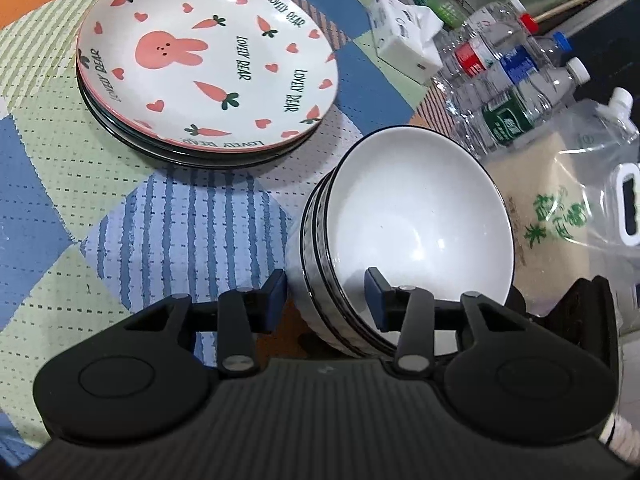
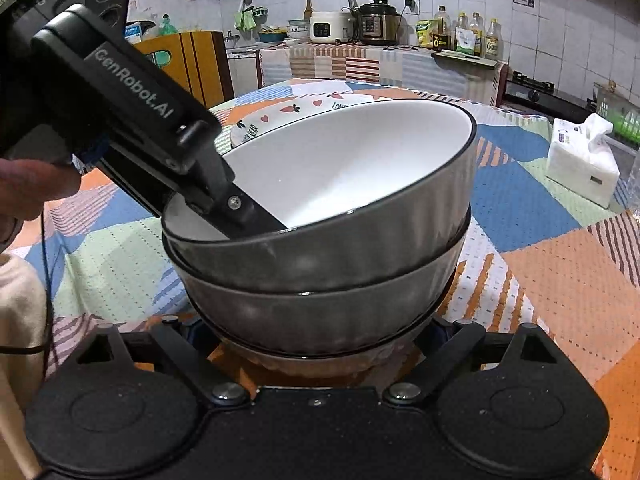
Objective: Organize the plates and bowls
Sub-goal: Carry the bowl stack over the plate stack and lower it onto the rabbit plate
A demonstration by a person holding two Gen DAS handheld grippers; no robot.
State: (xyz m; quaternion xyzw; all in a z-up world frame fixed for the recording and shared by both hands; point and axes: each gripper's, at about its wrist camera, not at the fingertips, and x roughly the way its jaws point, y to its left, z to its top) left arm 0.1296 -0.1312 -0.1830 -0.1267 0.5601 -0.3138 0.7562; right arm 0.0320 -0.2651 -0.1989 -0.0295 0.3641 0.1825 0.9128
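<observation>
ceramic bowls [image 1: 416, 224] sit nested beside the plates [image 1: 208, 60]; left gripper [image 1: 326, 300], jaws wide, straddles the rim, likely releasing; right gripper's [image 2: 316, 332] jaws spread around the base, seemingly steadying.

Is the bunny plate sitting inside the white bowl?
No, the white bunny-and-carrot plate lies on top of a plate stack on the patchwork tablecloth, apart from the stacked black-rimmed white bowls.

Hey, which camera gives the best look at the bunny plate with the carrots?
The left wrist view. There the bunny plate lies face-up atop a plate stack, its rabbit, carrots and lettering fully visible. The right wrist view shows only a sliver of its rim behind the stacked bowls.
</observation>
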